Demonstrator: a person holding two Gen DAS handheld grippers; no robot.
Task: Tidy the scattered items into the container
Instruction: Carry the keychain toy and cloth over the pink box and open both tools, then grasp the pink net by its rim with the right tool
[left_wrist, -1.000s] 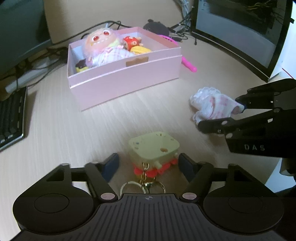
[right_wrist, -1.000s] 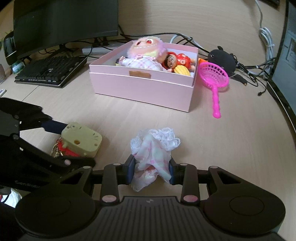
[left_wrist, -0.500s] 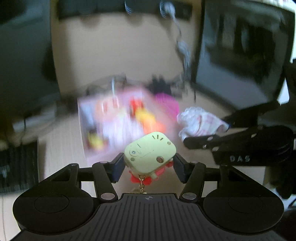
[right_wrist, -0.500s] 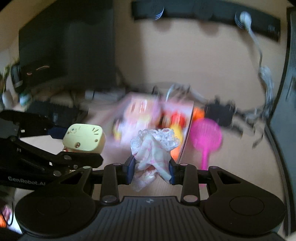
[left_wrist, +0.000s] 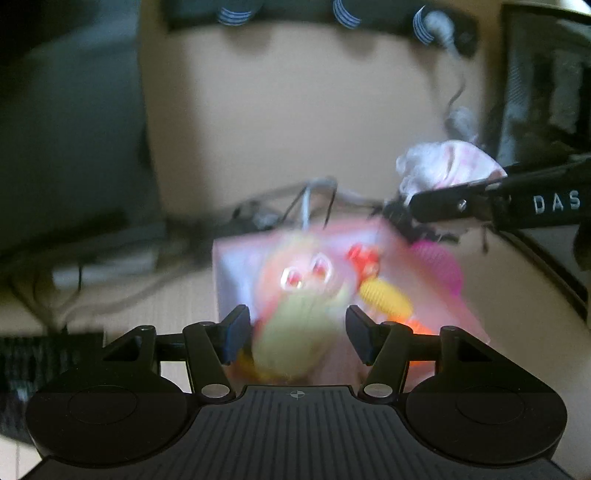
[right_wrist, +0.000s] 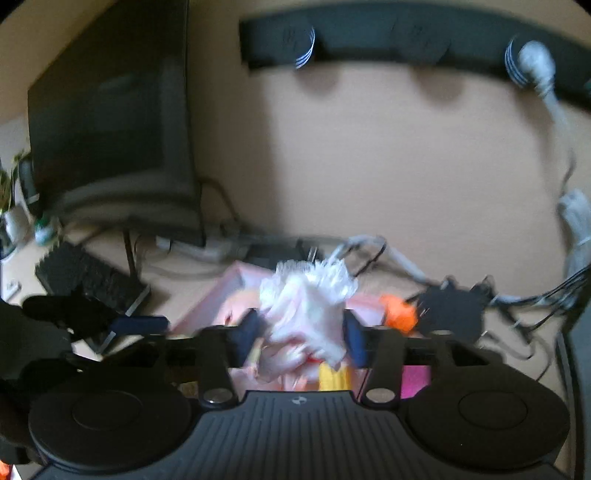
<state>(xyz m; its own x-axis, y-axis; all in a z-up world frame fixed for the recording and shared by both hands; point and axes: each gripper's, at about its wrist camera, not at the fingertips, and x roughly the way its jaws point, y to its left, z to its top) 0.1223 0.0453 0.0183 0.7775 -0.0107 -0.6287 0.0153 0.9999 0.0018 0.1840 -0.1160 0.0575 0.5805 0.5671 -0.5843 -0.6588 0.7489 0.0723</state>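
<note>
My left gripper (left_wrist: 295, 334) hangs over the pink box (left_wrist: 236, 273) with its jaws wide apart. The pale green keychain toy (left_wrist: 291, 343) is a blur between and below them, not touching either pad, over the plush doll (left_wrist: 306, 277). My right gripper (right_wrist: 301, 334) is shut on the white and pink lace cloth (right_wrist: 306, 306) and holds it above the pink box (right_wrist: 229, 291). The cloth also shows in the left wrist view (left_wrist: 447, 166), with the right gripper's finger (left_wrist: 480, 201) under it. Both views are motion-blurred.
In the box lie a yellow corn toy (left_wrist: 384, 295) and a red toy (left_wrist: 364, 258). A pink scoop (left_wrist: 439, 266) and a black object (right_wrist: 452, 314) sit beside the box. A keyboard (right_wrist: 88, 277), a monitor (right_wrist: 110, 122) and cables (right_wrist: 369, 247) stand behind.
Both grippers moved forward over the pink box. My left gripper opened and the green keychain toy left its pads. My right gripper kept its hold on the cloth.
</note>
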